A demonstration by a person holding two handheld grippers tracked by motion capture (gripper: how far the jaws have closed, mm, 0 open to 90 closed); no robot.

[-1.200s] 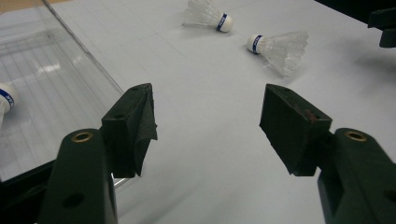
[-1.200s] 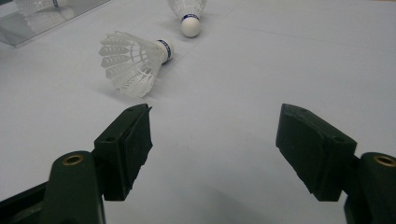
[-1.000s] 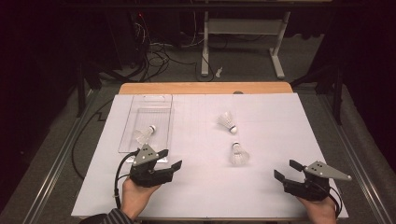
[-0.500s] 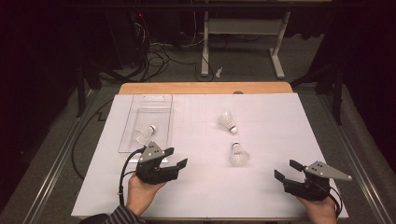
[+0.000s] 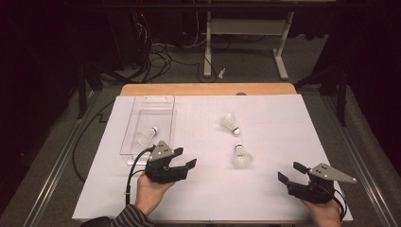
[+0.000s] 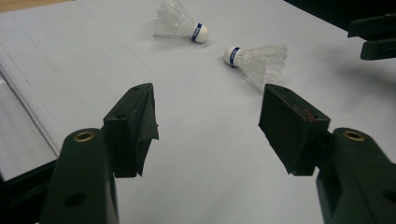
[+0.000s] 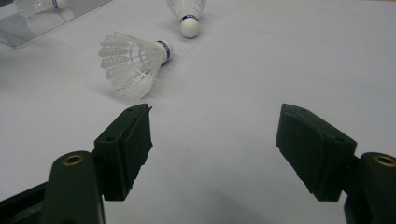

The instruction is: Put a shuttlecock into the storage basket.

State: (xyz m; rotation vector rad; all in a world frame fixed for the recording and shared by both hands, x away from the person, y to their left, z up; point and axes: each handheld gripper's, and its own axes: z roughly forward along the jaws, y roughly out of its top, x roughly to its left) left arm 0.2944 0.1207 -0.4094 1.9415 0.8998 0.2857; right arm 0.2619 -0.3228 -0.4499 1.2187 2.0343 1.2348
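Two white shuttlecocks lie on the white table sheet, one farther back point(image 5: 230, 123) and one nearer point(image 5: 241, 156). A third shuttlecock point(image 5: 146, 137) lies inside the clear tray point(image 5: 149, 101) at the left. My left gripper point(image 5: 185, 157) is open and holds nothing, just right of the tray's front corner, its jaws pointing toward the nearer shuttlecock. In the left gripper view the left gripper point(image 6: 208, 112) faces both loose shuttlecocks point(image 6: 259, 60) point(image 6: 180, 23) ahead. My right gripper point(image 5: 289, 172) rests open at the front right. In its own view the right gripper point(image 7: 215, 135) has the nearer shuttlecock point(image 7: 133, 63) just beyond its left jaw.
The white sheet point(image 5: 283, 123) covers the table, and a wooden strip point(image 5: 208, 89) shows along the far edge. Dark floor with cables and a stand's legs lies behind. Metal rails run along both table sides.
My left gripper has edged a little to the right, toward the nearer shuttlecock. The right gripper and the shuttlecocks have stayed put.
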